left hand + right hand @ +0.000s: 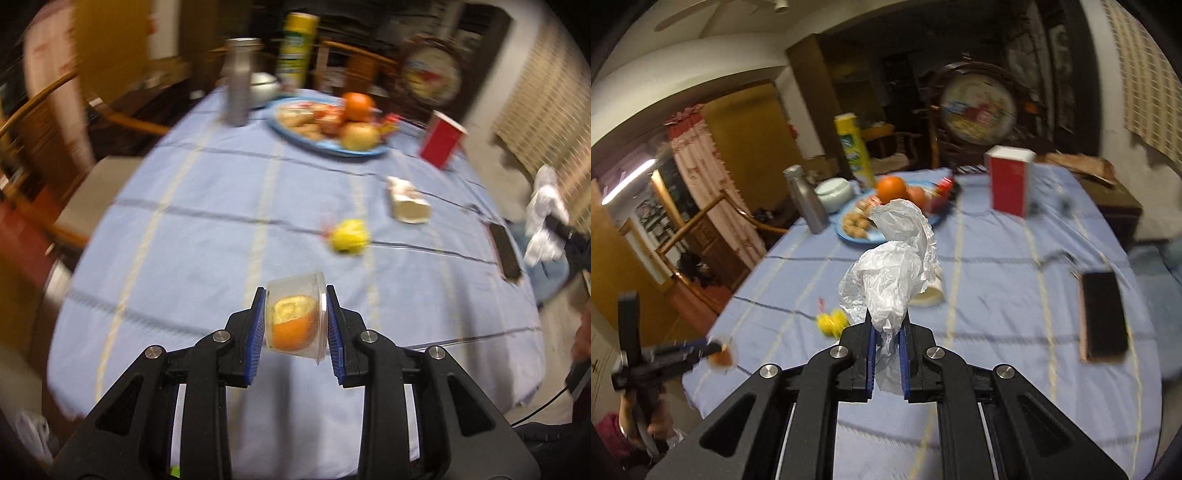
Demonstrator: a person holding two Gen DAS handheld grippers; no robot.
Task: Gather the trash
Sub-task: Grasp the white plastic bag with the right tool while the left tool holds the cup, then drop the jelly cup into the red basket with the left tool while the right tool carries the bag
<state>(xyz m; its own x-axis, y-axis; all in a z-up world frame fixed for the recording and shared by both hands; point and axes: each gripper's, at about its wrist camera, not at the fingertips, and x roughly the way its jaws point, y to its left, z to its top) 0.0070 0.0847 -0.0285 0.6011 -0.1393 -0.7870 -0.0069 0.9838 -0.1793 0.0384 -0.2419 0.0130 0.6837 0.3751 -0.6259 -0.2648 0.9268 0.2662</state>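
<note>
The left gripper (296, 325) is closed on a clear cup (297, 317) with orange peel (291, 325) inside. The blue pads press its two sides, and the cup lies tipped over, up above the table (184, 221). The right gripper (887, 343) is pinched tight on a white bag (892, 269), all crumpled, which sticks up from the jaws and hides part of the table behind it.

More trash lies on the blue checked cloth. A yellow wrapper (349, 236) with a bit of red sits in the middle. Just past it lies a torn white carton (408, 205) on its side. Nothing stands between the grippers and these two.

Farther back is a blue plate (325, 146) with an orange (357, 106), an apple (360, 136) and nuts (299, 123). Left of the plate stand a silver bottle (240, 85), a small white pot (264, 86) and a tall yellow can (297, 51). A red box (441, 138) with a white top stands to the right. A black phone (505, 251) lies flat near the right edge. Wooden chairs (44, 122) stand around the table.

The yellow can has a green label, but the words are too blurry to read.

The right camera shows the left gripper out at the table's left edge, with a hand (631, 413) on its handle. It also shows a big round picture (977, 110) behind the table clearly. The left camera shows the white bag held up at the far right.
</note>
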